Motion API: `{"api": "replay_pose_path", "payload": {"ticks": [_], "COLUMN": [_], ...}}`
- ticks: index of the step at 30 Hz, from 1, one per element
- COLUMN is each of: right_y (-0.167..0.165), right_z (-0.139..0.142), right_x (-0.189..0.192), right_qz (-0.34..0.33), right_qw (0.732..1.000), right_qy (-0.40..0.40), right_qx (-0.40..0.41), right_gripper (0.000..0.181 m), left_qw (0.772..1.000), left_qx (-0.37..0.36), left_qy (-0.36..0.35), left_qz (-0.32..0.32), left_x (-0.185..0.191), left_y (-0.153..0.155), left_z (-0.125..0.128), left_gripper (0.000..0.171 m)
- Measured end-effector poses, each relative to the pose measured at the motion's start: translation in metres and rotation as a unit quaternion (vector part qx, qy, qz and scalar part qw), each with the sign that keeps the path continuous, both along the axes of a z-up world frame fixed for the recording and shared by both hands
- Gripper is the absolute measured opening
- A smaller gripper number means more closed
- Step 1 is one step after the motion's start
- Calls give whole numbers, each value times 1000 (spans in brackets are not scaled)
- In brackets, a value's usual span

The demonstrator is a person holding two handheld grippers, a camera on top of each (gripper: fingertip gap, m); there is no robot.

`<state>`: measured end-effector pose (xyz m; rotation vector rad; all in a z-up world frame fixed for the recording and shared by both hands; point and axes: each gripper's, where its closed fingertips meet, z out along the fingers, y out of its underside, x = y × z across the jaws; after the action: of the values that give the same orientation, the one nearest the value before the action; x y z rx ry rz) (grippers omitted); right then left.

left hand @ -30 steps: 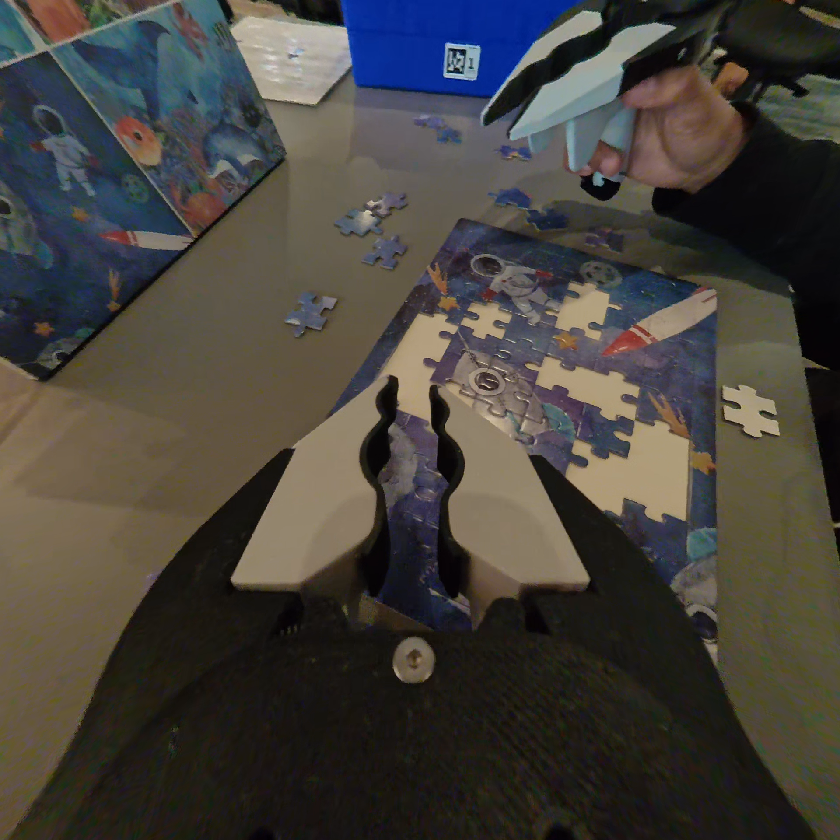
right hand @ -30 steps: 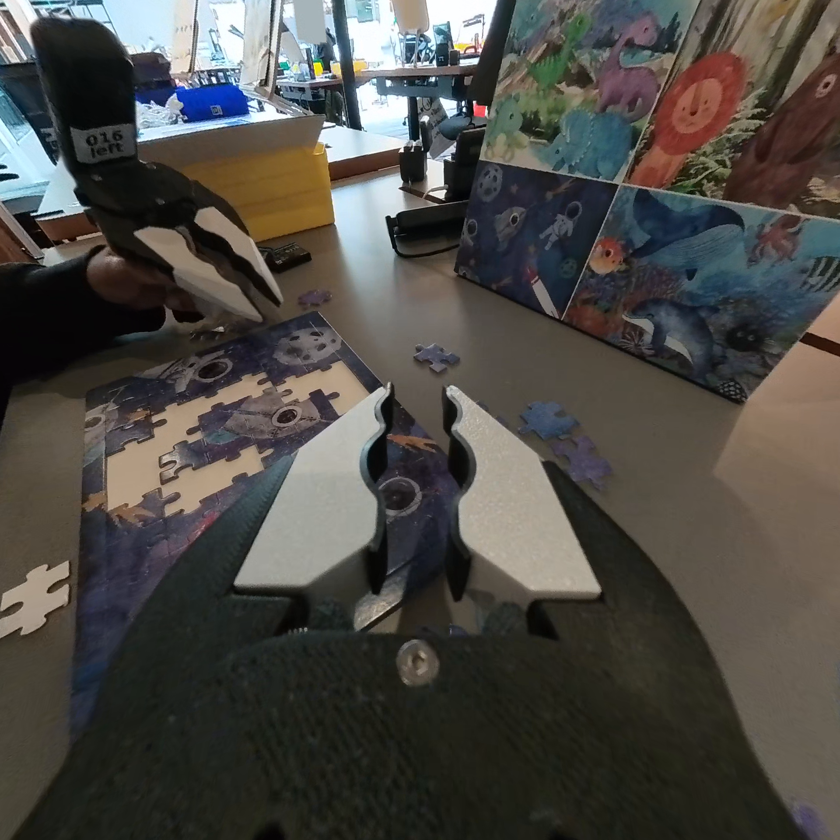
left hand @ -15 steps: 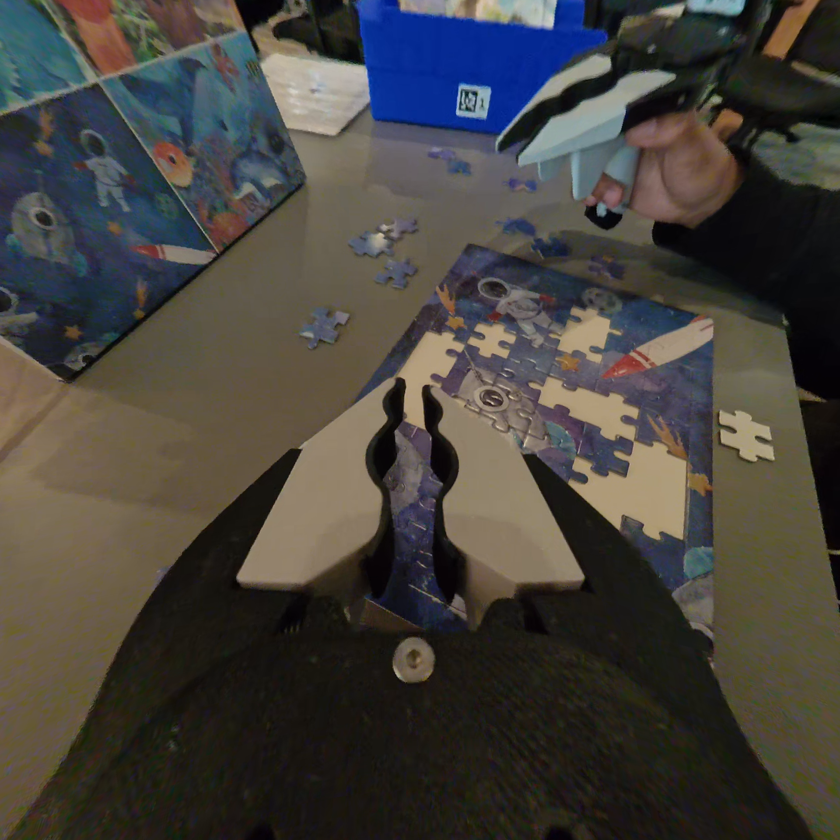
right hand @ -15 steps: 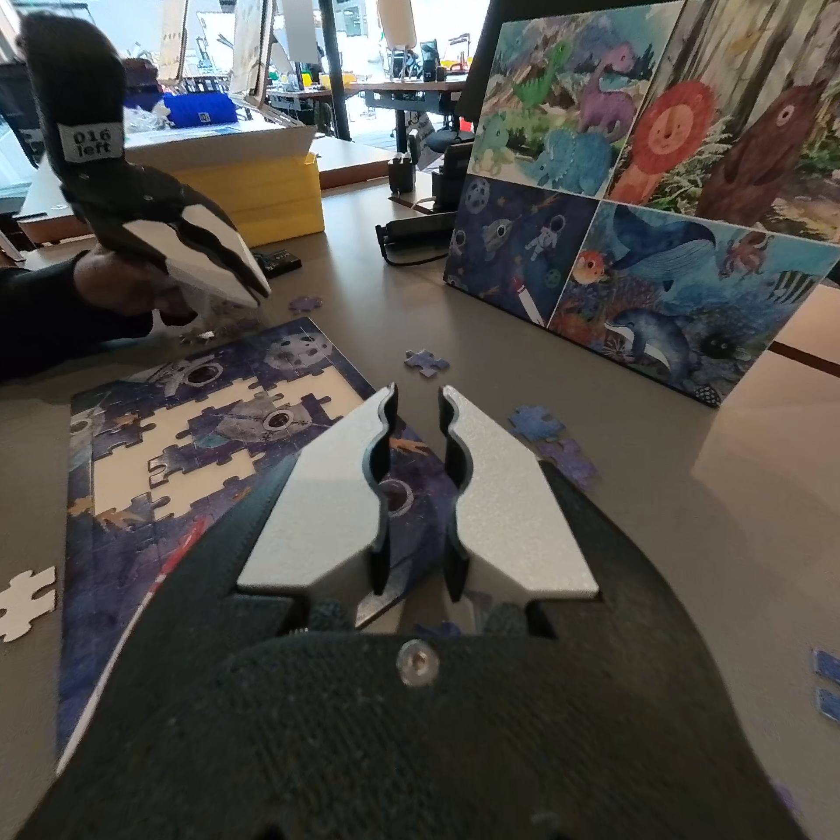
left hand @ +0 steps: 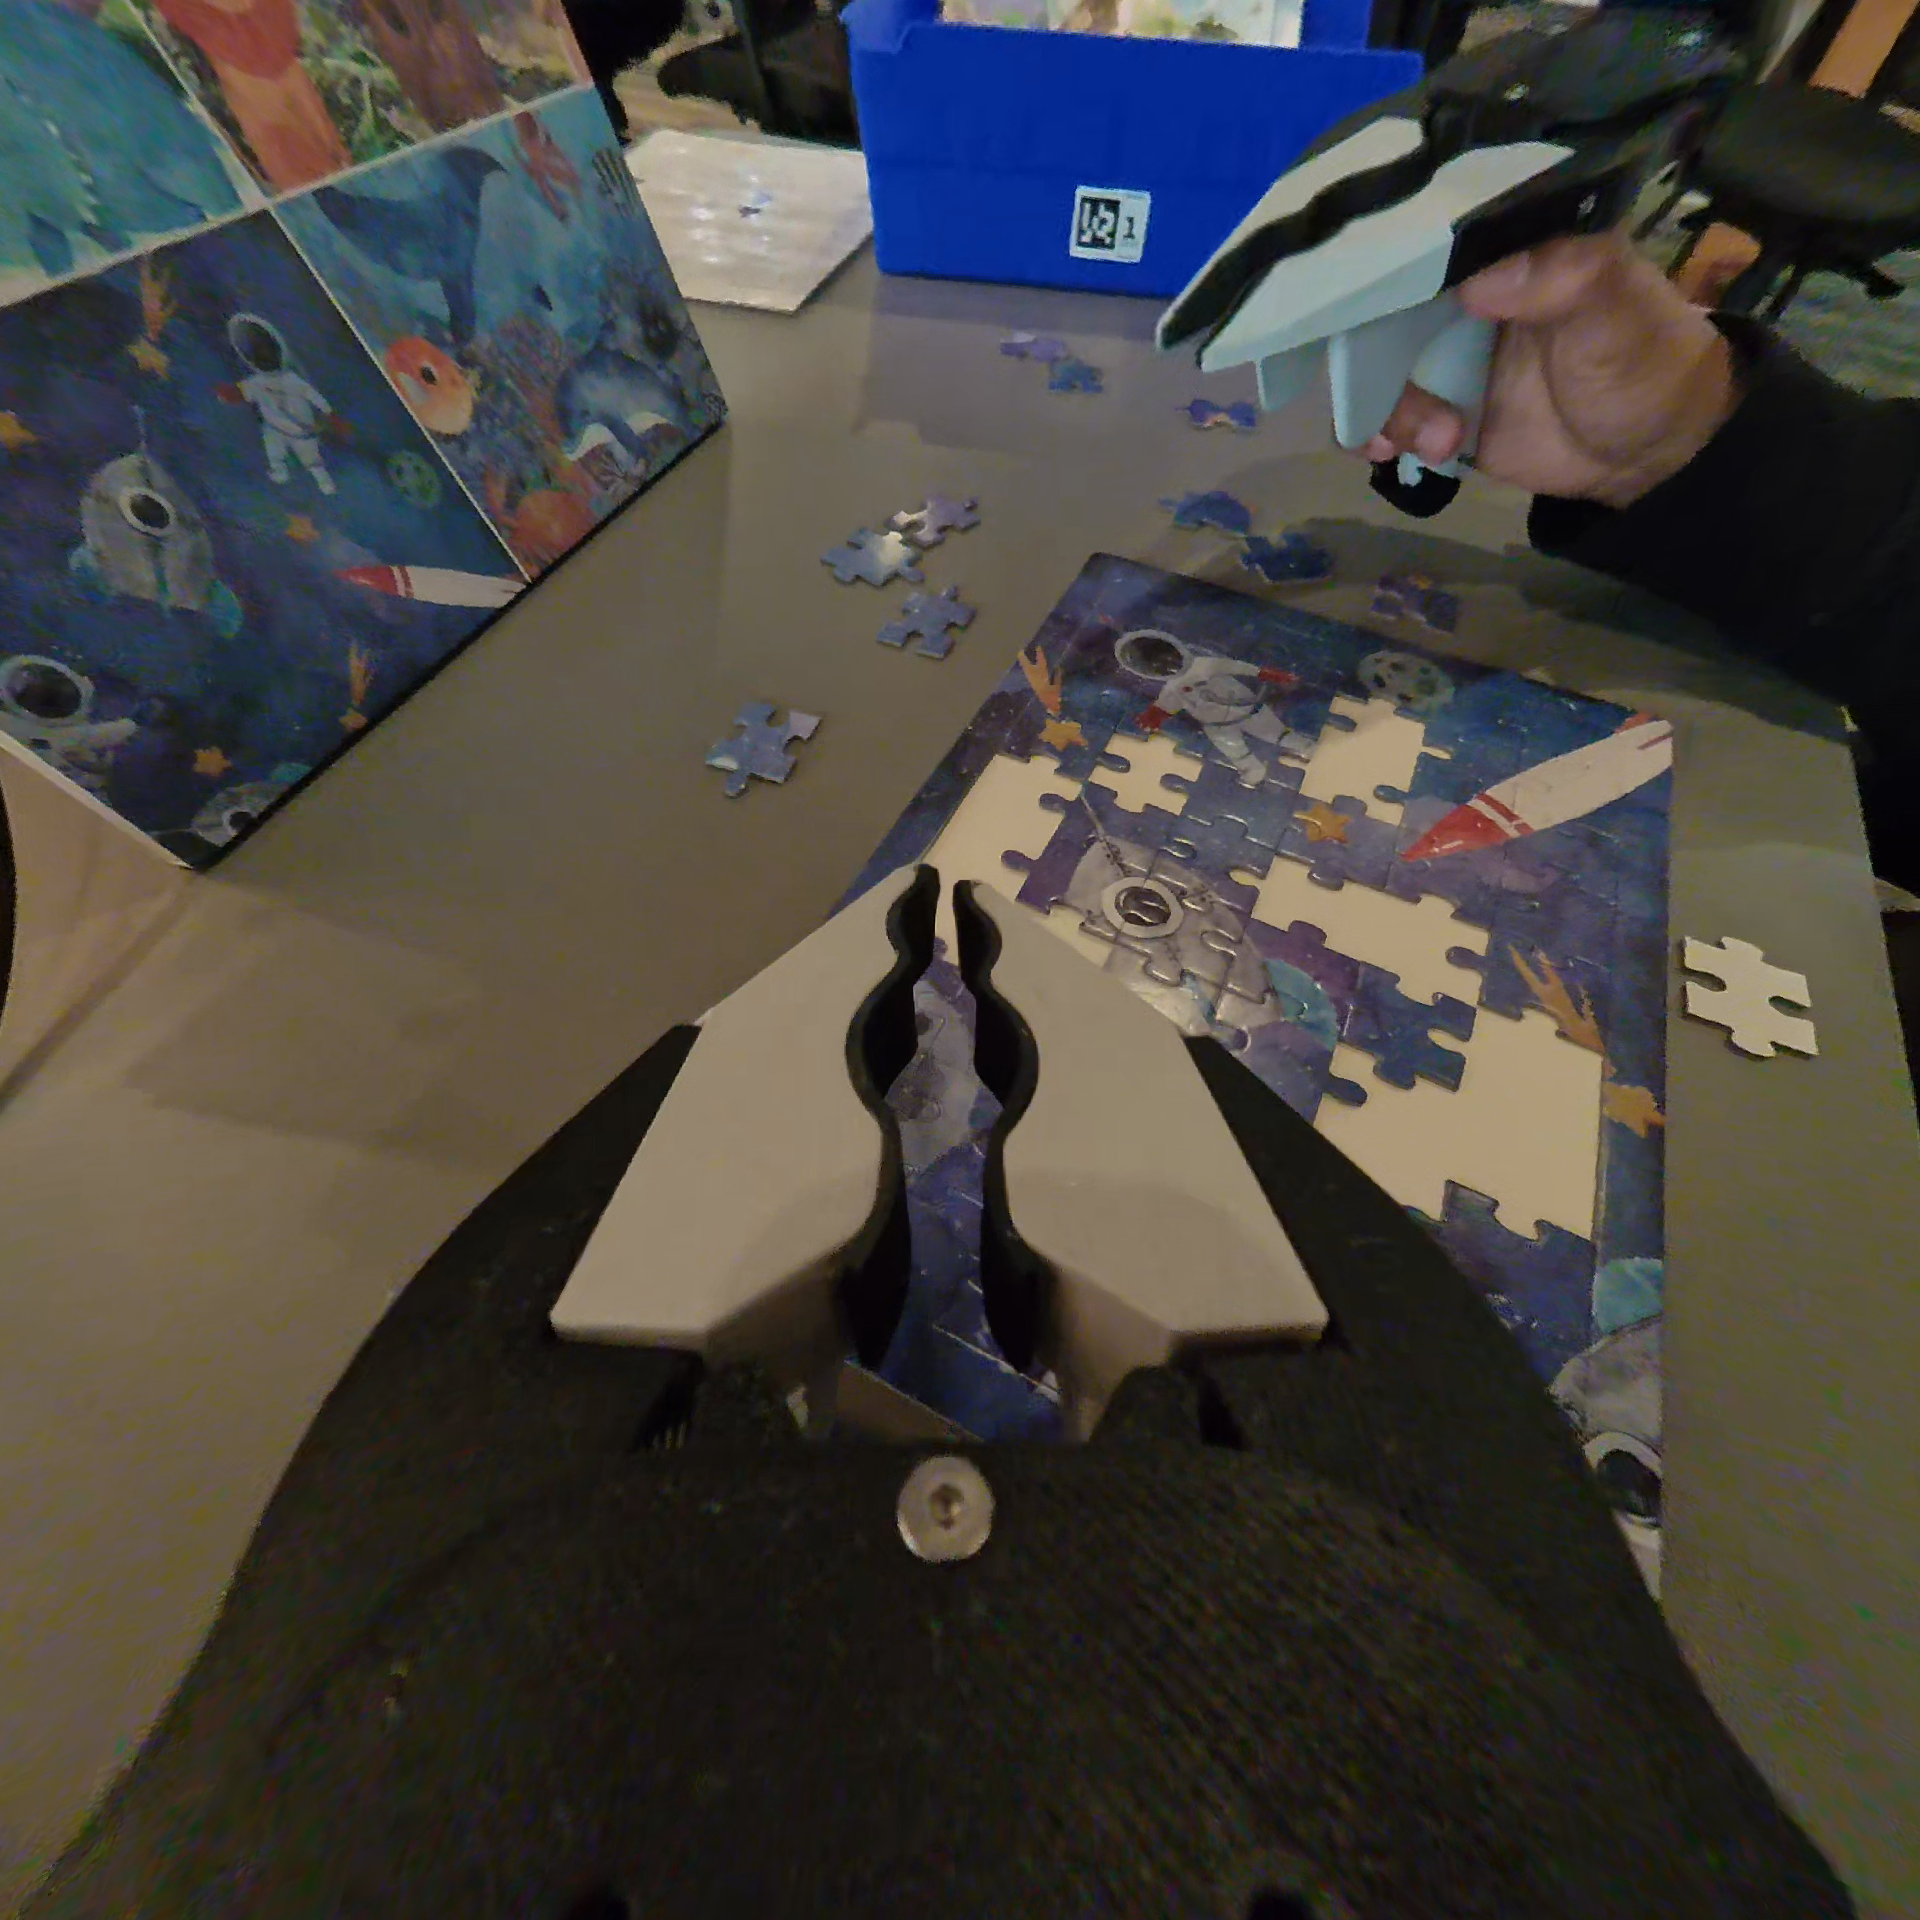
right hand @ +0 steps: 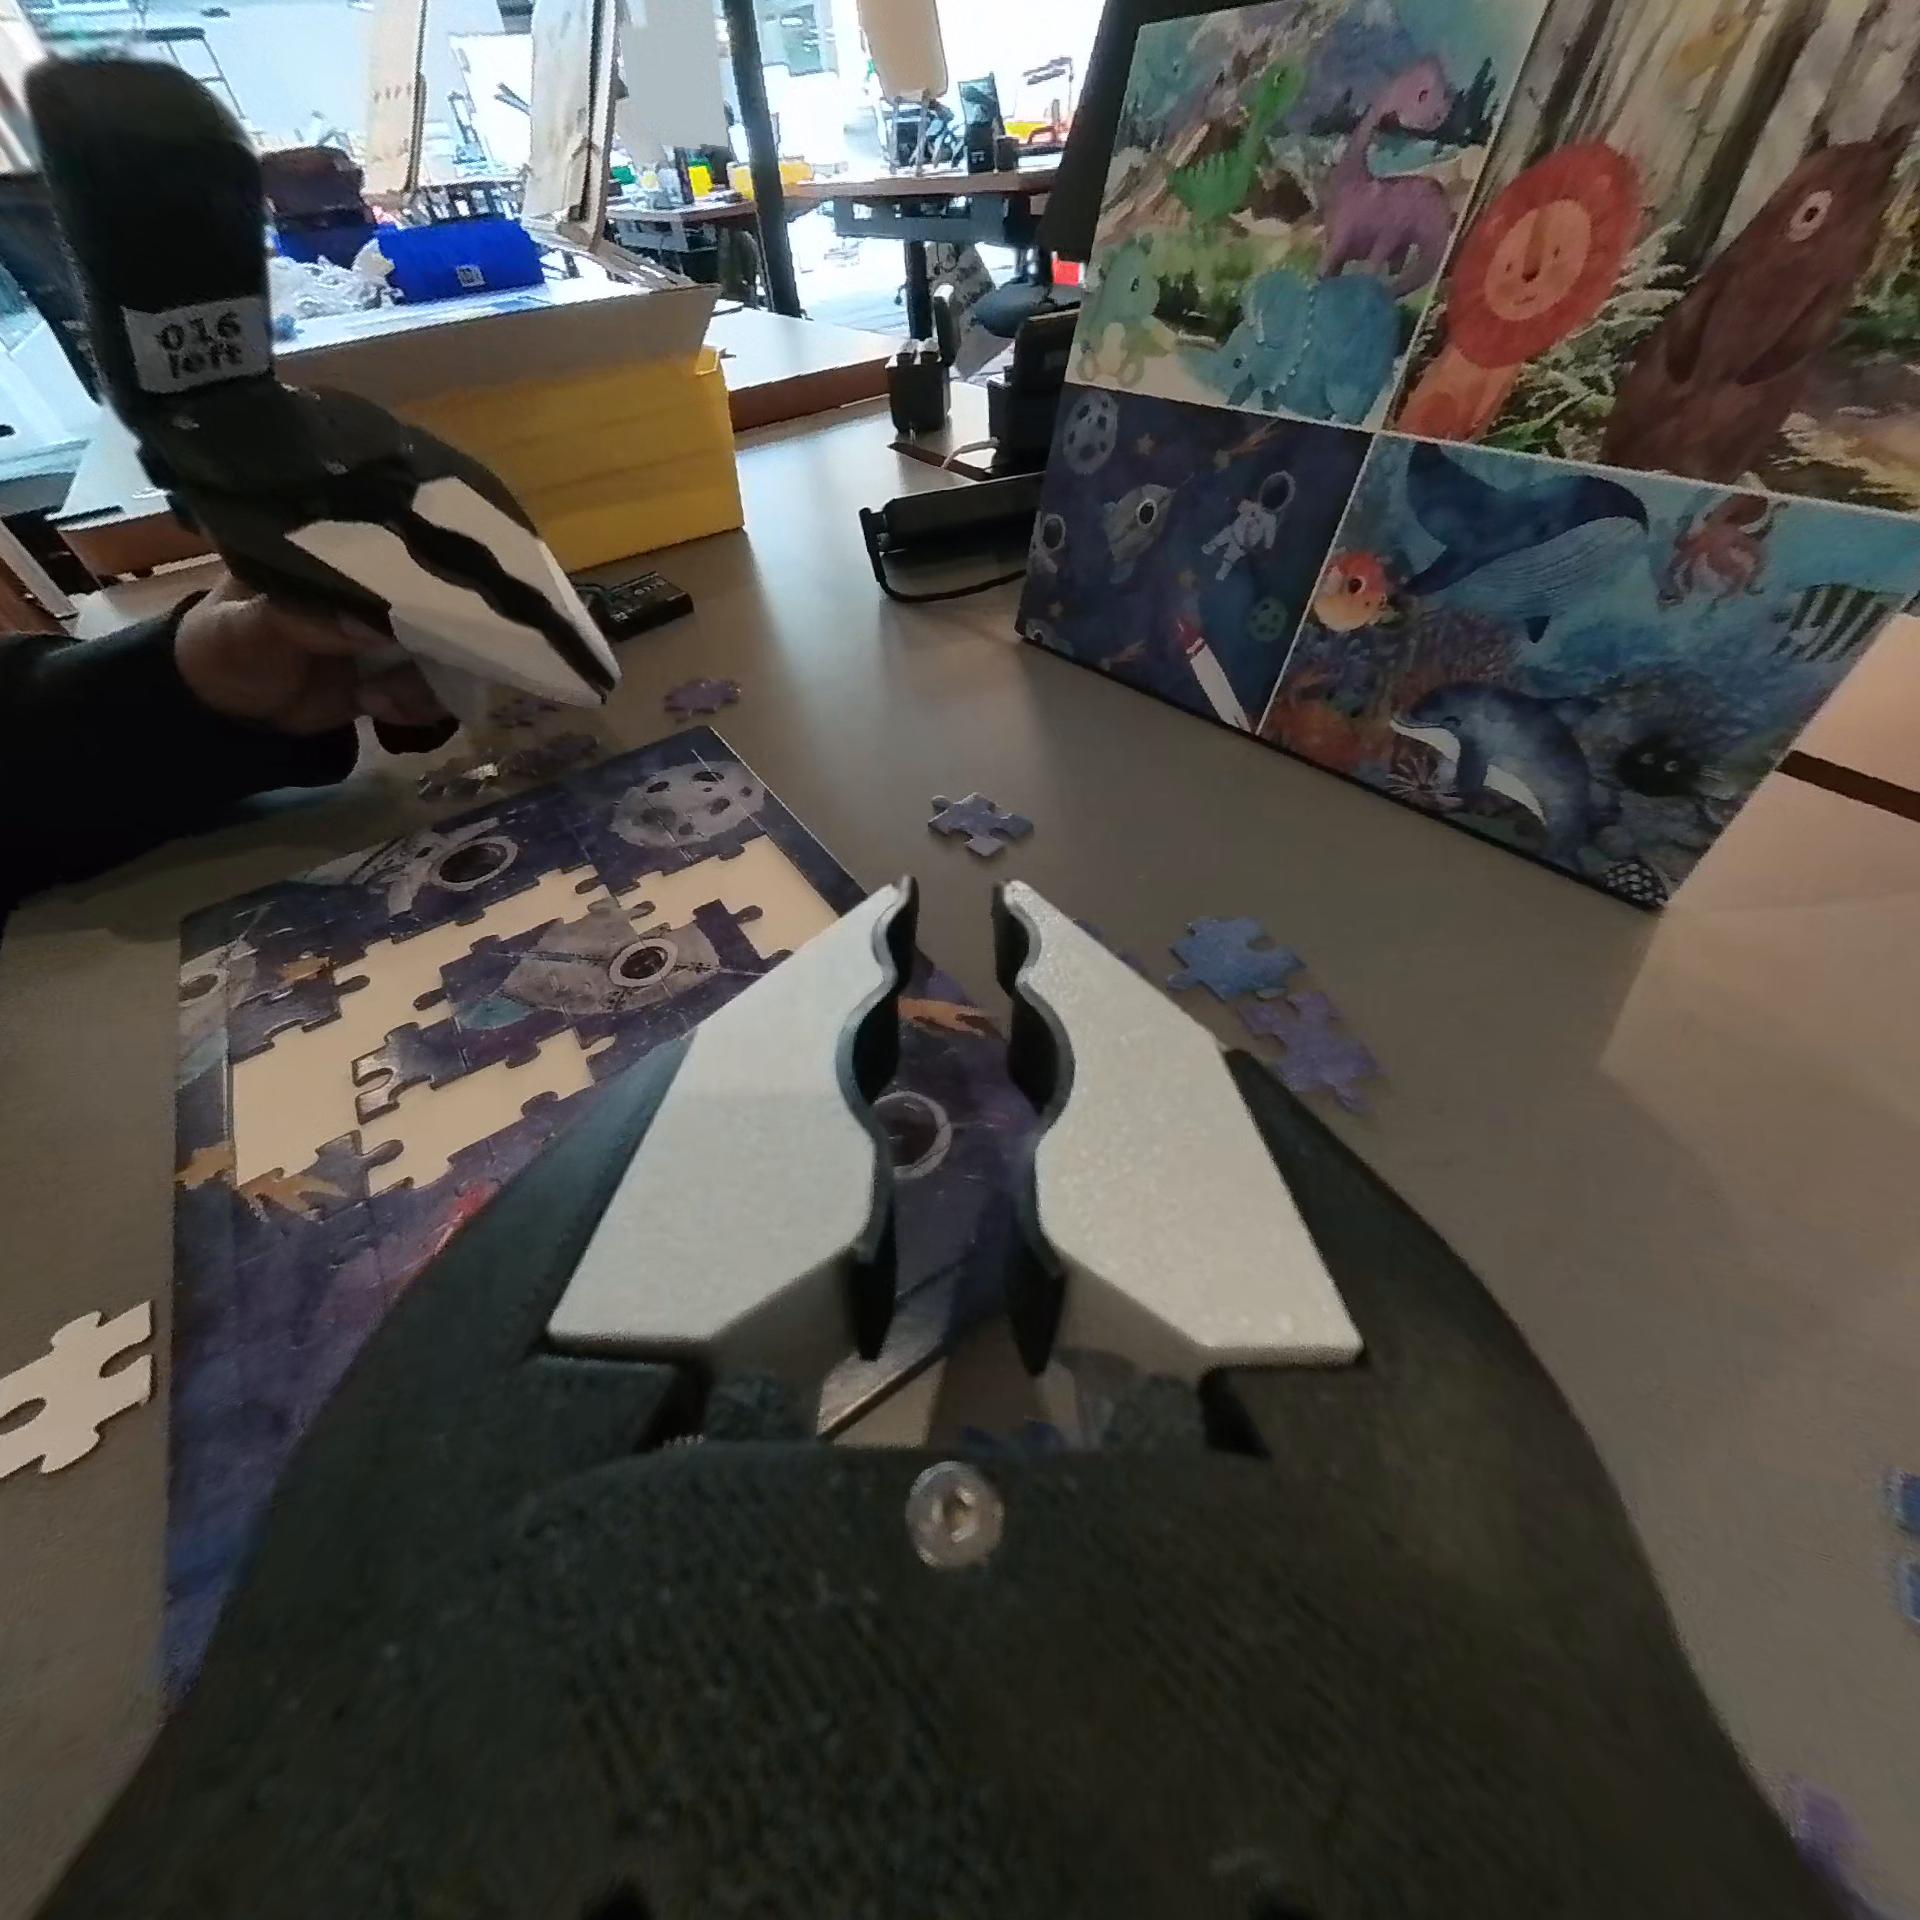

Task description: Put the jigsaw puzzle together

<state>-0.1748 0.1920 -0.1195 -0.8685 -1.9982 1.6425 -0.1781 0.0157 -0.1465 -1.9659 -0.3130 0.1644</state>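
A partly assembled space puzzle (left hand: 1382, 862) lies flat on the grey table, with several white gaps in its middle; it also shows in the right wrist view (right hand: 520, 966). My left gripper (left hand: 940, 896) hovers over the puzzle's near left corner, almost shut and empty. My right gripper (right hand: 956, 896) hovers over the opposite end, jaws a little apart and empty. Each gripper also shows in the other's view, held in a hand above the puzzle's far edge: the right (left hand: 1184, 348), the left (right hand: 603, 686). Loose blue pieces (left hand: 762, 743) (right hand: 980, 821) lie beside the puzzle.
A white face-down piece (left hand: 1749, 995) lies by the puzzle's edge. A large picture box (left hand: 260, 468) (right hand: 1455, 520) stands on the table. A blue bin (left hand: 1039, 156) stands at the far end. Yellow foam blocks (right hand: 582, 447) and a black device with a cable (right hand: 956, 520) sit farther off. Tip to tip, the grippers are about 20 cm apart. My left tips are roughly 20 cm from the white face-down piece (left hand: 1749, 995). Look for it in the right wrist view (right hand: 59, 1401) too.
Both grippers' jaws have narrowed, the left almost to touching. Both grippers have drawn back a little from the puzzle. No piece has moved.
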Motion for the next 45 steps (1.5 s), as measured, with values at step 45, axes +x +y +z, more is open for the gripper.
{"api": "replay_pose_path", "payload": {"ticks": [45], "right_y": [60], "right_z": [35], "right_x": [-11], "right_qz": [-123], "right_qw": [985], "right_qy": [33], "right_qx": [-114], "right_gripper": [18], "left_qw": [997], "left_qx": [-22], "left_qy": [36], "left_qz": [72], "left_x": [-20], "left_y": [-9], "left_z": [-2], "left_gripper": [10]}}
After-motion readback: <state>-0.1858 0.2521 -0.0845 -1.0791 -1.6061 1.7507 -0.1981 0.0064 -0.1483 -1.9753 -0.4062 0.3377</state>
